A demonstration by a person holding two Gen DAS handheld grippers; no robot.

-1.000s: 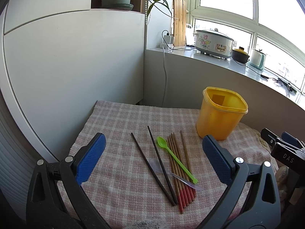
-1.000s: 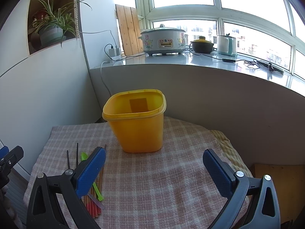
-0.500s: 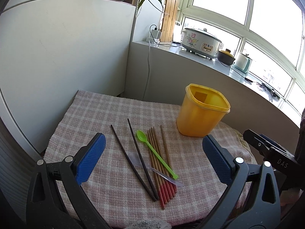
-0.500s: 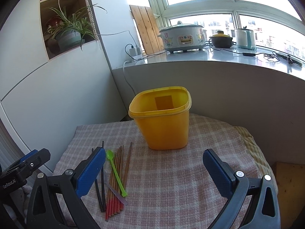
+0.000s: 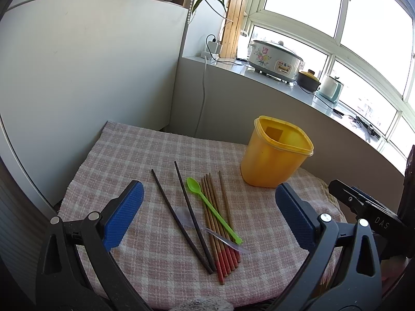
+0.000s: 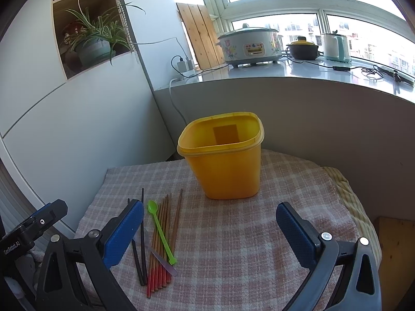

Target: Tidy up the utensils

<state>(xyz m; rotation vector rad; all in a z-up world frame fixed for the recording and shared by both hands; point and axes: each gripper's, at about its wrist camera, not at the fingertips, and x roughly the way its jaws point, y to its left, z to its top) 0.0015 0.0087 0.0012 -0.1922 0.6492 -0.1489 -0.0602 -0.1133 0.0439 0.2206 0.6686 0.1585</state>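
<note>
- Left gripper [image 5: 207, 215] and right gripper [image 6: 209, 230]: jaws apart, empty.
- Utensils [image 5: 207, 217] lie just left of yellow container [image 5: 275, 155] (apparently empty); best pinched mid-shaft, singly.

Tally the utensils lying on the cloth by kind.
Black chopsticks: 2
Red-tipped wooden chopsticks: about 6 (tightly bundled, hard to separate)
Green spoon: 1
Clear spoon: 1
Total: about 10
</note>
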